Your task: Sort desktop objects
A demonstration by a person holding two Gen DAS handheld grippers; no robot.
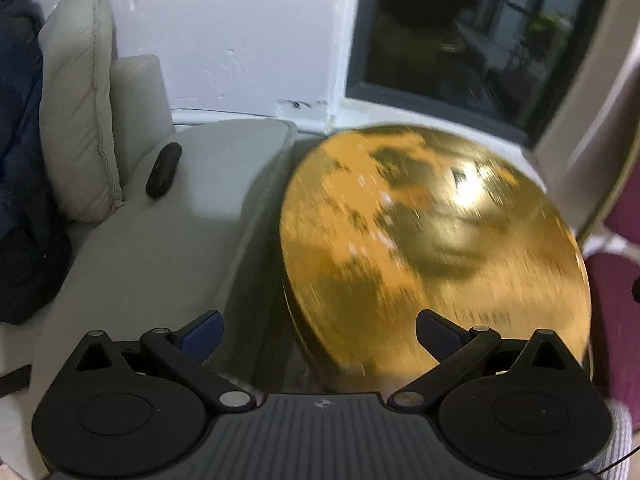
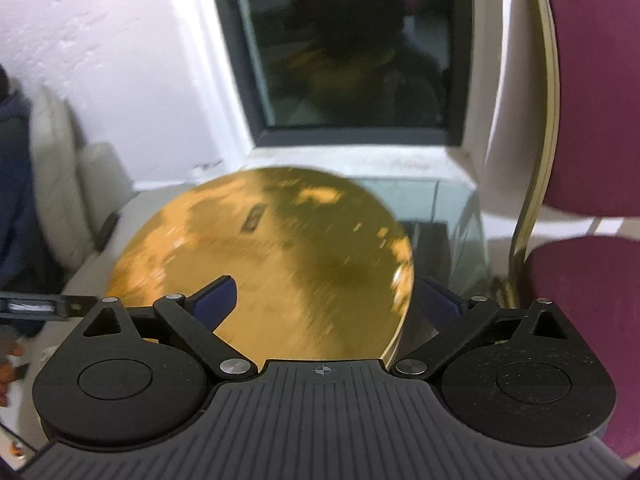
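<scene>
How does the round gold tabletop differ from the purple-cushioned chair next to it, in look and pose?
The round gold tabletop is a flat, glossy disc that mirrors light; the purple-cushioned chair is matte fabric in a pale metal frame. The tabletop lies level, while the chair's back stands upright above its seat. The tabletop sits between the beige sofa and the chair, which is at the right edge. Both stand below the dark window.

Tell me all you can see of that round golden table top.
The round golden table top is a flat disc with a shiny, brassy, mottled surface that mirrors light and dark patches. It looks like polished metal, though motion blur hides fine detail. It lies level, beside a pale sofa arm and below a dark window, with a maroon chair on its other side. Nothing visibly rests on it.
</scene>
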